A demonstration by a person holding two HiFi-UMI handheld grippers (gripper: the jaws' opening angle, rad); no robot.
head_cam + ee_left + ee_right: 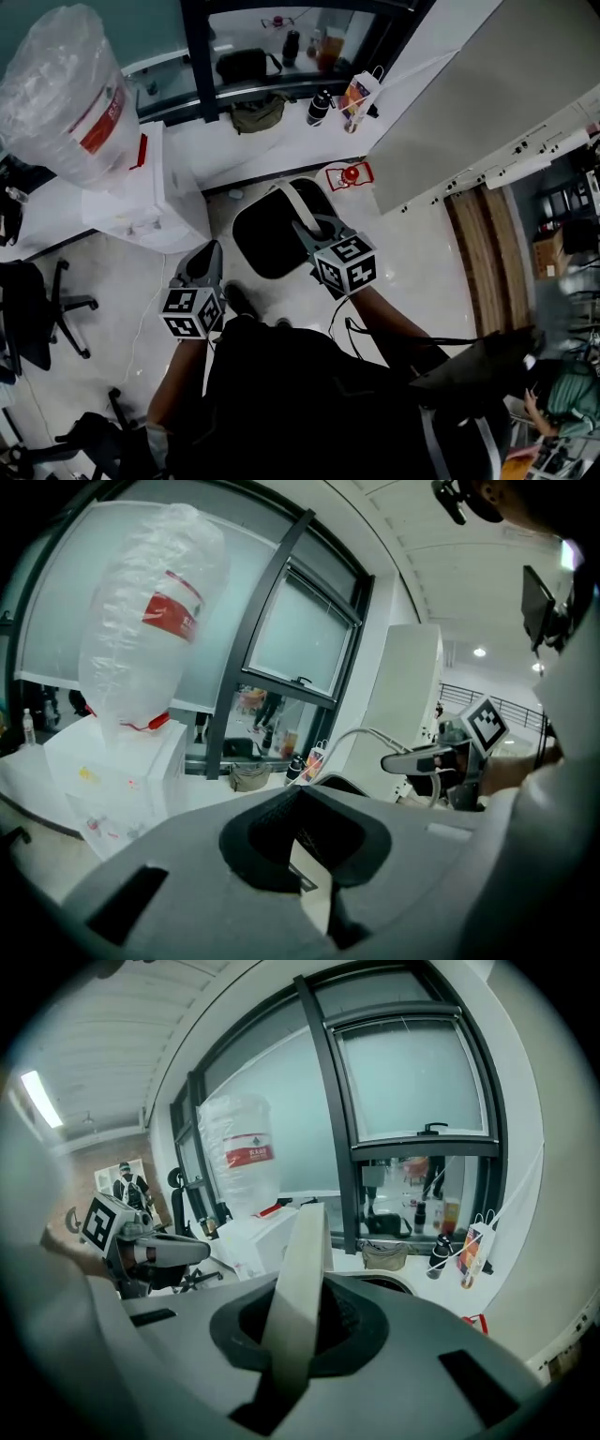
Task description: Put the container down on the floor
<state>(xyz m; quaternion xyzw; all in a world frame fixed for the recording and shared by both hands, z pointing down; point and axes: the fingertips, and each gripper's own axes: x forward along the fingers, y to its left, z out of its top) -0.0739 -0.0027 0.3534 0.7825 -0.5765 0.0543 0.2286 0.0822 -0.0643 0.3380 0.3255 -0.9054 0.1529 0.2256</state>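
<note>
A black round container (267, 234) with a pale strap handle (292, 202) hangs over the tiled floor in front of the person. My right gripper (307, 231) is shut on that handle, and in the right gripper view the strap (302, 1269) runs up out of the jaws. To the left of the container, my left gripper (213, 249) has its fingers together and holds nothing. The left gripper view shows the container's dark rim (339, 785), the handle's arc (361, 734) and the right gripper (394, 761) beyond.
A white water dispenser (145, 192) carrying a large clear bottle (66, 94) stands at the left. A black office chair (37, 314) is nearer left. Bags and bottles sit on the window ledge (281, 131). A red item (349, 175) lies by the grey wall panel (469, 103).
</note>
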